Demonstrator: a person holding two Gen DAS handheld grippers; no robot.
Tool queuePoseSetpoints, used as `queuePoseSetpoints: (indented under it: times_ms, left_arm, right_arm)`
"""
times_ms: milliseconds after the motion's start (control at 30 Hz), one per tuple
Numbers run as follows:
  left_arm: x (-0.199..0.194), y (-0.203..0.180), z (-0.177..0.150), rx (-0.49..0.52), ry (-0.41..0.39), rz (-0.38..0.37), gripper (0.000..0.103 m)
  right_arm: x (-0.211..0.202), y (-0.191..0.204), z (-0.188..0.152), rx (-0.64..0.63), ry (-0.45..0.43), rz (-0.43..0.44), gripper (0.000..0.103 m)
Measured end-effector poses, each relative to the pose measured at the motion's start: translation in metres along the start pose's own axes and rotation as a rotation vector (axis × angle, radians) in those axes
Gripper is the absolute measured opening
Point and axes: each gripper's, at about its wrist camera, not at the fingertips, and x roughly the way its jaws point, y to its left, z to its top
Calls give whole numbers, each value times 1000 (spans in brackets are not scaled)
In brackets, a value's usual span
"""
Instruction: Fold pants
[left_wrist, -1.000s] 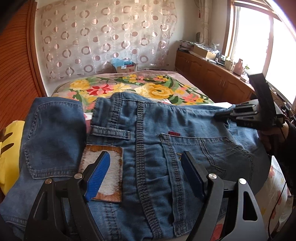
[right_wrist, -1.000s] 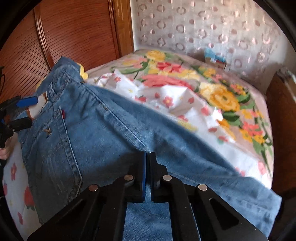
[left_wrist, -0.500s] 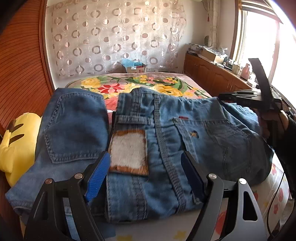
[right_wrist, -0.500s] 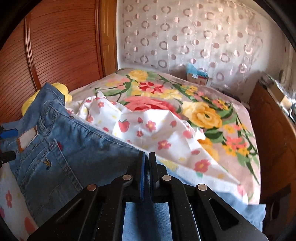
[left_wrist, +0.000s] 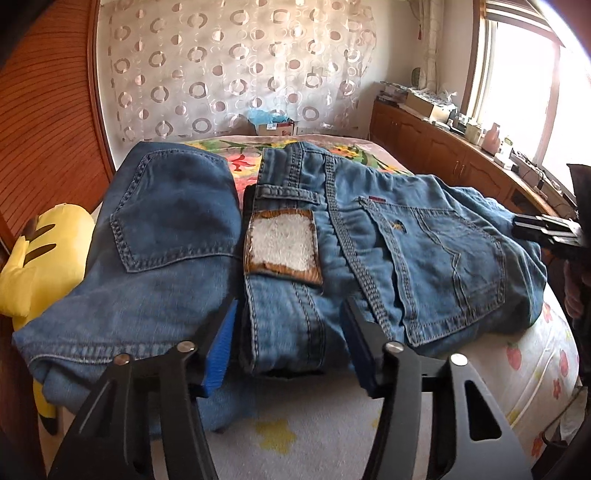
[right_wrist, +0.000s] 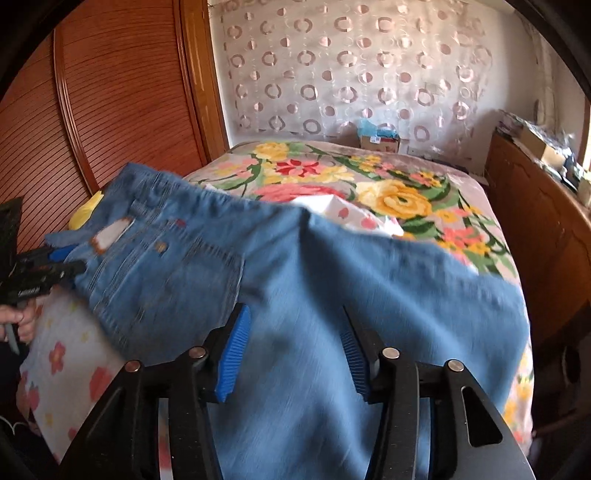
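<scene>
Blue denim pants lie on the bed, back side up, with the waistband, a leather patch and back pockets facing me. My left gripper is open, its jaws standing either side of the waistband edge without holding it. In the right wrist view the pants spread across the bed, legs running toward the lower right. My right gripper is open just above the leg fabric. The right gripper also shows at the right edge of the left wrist view, and the left gripper at the left edge of the right wrist view.
The bed carries a floral blanket and a white flower-print sheet. A yellow plush toy lies at the left beside the wooden wardrobe. A wooden cabinet runs along the right. A box stands at the bed's far end.
My right gripper was shut on the pant leg and has opened, letting the fabric drop on the bed. My left gripper has drawn back toward the waistband edge, still open.
</scene>
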Motion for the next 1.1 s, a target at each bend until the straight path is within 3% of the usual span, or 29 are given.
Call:
queuePoseSetpoints:
  times_ms: [500,700,867,933,1100]
  left_arm:
    - [-4,-3,-12,23,-26,-5,32]
    - [-6,-2,-15,9,-27,-30,28]
    - [1,-2,-14,16,-5,-8,28]
    - [1,-4,-14,34,-6,-9,17]
    - [-7,-10,-11,38,-23,-10,11]
  right_arm:
    - [-44,36,-51,-1,34,-15,66]
    - [-41,40,-62,-18,48,-13,68]
    - [-34,36,-65,-12,57,-24,70]
    - [-29,39,-64,-10,59,-25,70]
    - [-21,45,-64,-18,62,-40,70]
